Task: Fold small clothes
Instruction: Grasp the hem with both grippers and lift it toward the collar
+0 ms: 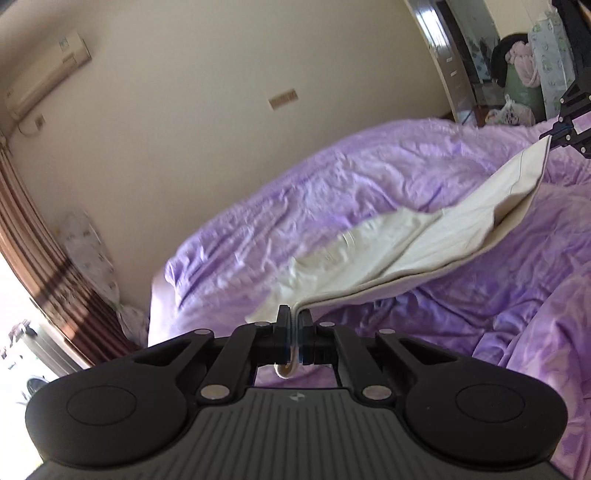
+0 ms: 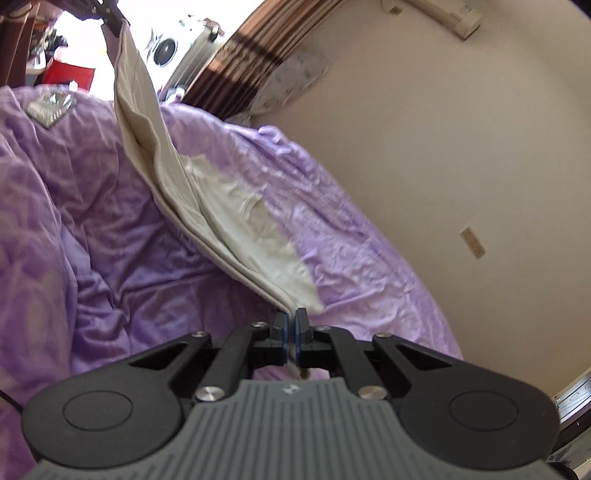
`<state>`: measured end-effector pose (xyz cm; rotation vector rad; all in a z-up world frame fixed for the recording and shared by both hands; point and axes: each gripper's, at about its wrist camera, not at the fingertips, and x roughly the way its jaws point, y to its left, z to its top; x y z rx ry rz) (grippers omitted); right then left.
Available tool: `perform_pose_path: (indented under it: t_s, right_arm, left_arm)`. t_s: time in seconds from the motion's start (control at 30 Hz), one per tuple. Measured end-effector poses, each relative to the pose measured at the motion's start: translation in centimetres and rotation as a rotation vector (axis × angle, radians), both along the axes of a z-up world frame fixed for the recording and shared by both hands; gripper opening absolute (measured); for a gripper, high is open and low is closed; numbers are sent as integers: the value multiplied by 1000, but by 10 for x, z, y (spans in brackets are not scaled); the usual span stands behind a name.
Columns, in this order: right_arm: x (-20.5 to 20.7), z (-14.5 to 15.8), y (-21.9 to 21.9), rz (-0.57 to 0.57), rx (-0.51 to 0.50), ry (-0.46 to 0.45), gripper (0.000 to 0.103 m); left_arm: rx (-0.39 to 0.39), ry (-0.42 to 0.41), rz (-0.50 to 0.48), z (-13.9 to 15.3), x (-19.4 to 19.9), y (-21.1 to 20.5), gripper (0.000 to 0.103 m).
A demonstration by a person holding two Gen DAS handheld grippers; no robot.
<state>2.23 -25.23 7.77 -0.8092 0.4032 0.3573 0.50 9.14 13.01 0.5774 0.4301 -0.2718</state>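
Cream garment (image 1: 436, 236), pale and lightly creased, doubled over so that two layers run edge to edge, with a stitched hem along the upper end. Stretched in the air above the purple bedspread (image 1: 332, 177), its lower part sagging down to touch the bedspread.

Seen from the left wrist: left tool (image 1: 294, 332) clamped tight on one corner of the garment, a small loop of cream cloth poking out behind the pads. Far up and to the right of the garment, right tool (image 1: 557, 136) pinching the opposite corner.

Seen from the right wrist: left tool (image 2: 116, 22) at the top, above the garment (image 2: 159, 147), gripping its far corner. Right tool (image 2: 291, 338) closed on the near corner, cloth squeezed between the pads. Purple bedspread (image 2: 92, 221) rumpled on both sides of the garment.

Past the bedspread, at the far right of the left view, a bag (image 1: 517, 110) with contents too blurred to tell.
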Motion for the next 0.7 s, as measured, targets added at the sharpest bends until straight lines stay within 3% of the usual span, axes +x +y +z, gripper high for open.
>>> perform_pose_path:
  t_s: [0.17,0.37,0.57,0.7]
  right_arm:
    - [-31,29,1,2,21,-67,0]
    - [-41,43,1,-13,82,-60,0]
    - [4,41,7,-58,103,-57,0]
    - [52,42,10,-83,101,-46,0]
  left_arm:
    - [23,-57,-5,19,-26,-1,3]
    - [45,-58,10,14,-24,-7,3]
    - [38,-40,58,7,22,-4,3]
    - [83,-36,84,1,70,-9,3]
